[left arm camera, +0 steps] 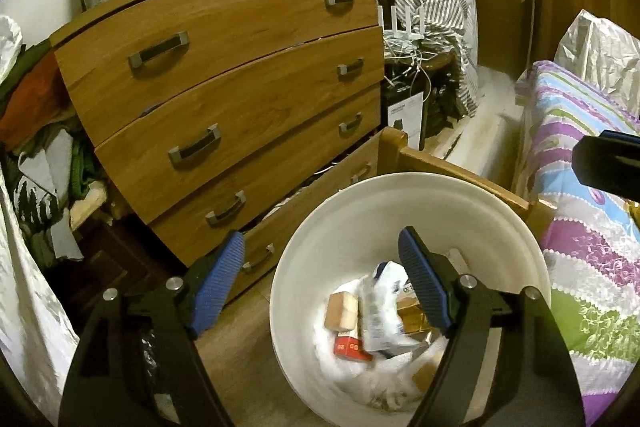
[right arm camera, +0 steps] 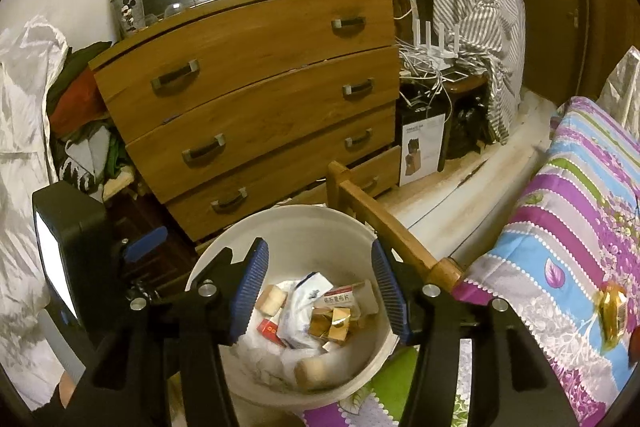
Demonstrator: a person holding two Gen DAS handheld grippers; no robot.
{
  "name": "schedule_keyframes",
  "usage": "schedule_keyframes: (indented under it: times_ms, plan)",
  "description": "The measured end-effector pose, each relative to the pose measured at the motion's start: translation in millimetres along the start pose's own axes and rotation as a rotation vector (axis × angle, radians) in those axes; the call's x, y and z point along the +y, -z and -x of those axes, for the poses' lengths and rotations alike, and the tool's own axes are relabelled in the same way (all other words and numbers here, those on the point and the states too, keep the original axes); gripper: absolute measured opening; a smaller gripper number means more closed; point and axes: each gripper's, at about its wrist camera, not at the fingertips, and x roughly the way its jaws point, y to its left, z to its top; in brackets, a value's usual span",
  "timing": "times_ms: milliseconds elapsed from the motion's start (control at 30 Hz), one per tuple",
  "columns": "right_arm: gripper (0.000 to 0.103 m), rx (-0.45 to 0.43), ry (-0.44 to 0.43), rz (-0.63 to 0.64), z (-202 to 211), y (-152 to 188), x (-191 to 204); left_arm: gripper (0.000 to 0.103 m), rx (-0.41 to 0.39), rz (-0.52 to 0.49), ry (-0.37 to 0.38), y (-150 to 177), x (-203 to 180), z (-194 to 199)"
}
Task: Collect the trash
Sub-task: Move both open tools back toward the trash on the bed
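Note:
A white bin (left arm camera: 344,215) stands on the floor between the dresser and the bed; it also shows in the right wrist view (right arm camera: 288,223). It holds wrappers, small boxes (right arm camera: 340,301) and crumpled white plastic (left arm camera: 380,315). My left gripper (left arm camera: 320,267) is open and empty above the bin's left rim. My right gripper (right arm camera: 320,285) is open and empty right over the bin. A gold wrapper (right arm camera: 611,309) lies on the bedspread at the right.
A wooden dresser (left arm camera: 240,75) with several drawers stands behind the bin, the lowest one ajar. The bed with a striped floral cover (right arm camera: 580,219) and its wooden frame (right arm camera: 384,223) is on the right. Clothes pile (left arm camera: 44,147) lies left. A router and cables (right arm camera: 436,55) sit beside the dresser.

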Motion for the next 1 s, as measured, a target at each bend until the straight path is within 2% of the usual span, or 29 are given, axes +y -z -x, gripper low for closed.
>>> schedule_keyframes:
  times_ms: [200,300,433,533,600,700,833,1000]
  plan:
    - [0.055,-0.015,0.005,-0.002,3.5,2.9,0.6,0.076,0.001,-0.001,-0.005,-2.9,-0.5,2.3]
    - [0.055,-0.049,0.014,-0.011,14.7,8.2,-1.5,0.08,-0.007,0.001,0.009,-3.2,-6.6,9.4]
    - [0.056,-0.168,0.109,-0.012,49.6,29.6,-9.2,0.087,-0.036,-0.004,0.042,1.1,-27.0,27.1]
    - [0.06,-0.256,0.227,-0.006,79.0,58.3,-22.3,0.091,-0.064,-0.028,0.069,9.2,-51.7,42.2]
    - [0.066,-0.324,0.326,-0.003,102.2,85.1,-36.6,0.093,-0.072,-0.043,0.088,12.3,-67.2,48.5]
    - [0.068,-0.37,0.435,-0.026,130.3,121.2,-64.6,0.097,-0.078,-0.064,0.14,20.5,-94.3,60.2]
    - [0.069,-0.356,0.558,-0.091,168.0,170.4,-114.8,0.097,-0.068,-0.112,0.215,34.5,-134.6,71.8]
    - [0.07,-0.303,0.65,-0.225,220.1,235.4,-183.0,0.097,-0.049,-0.21,0.298,56.7,-190.1,84.2]
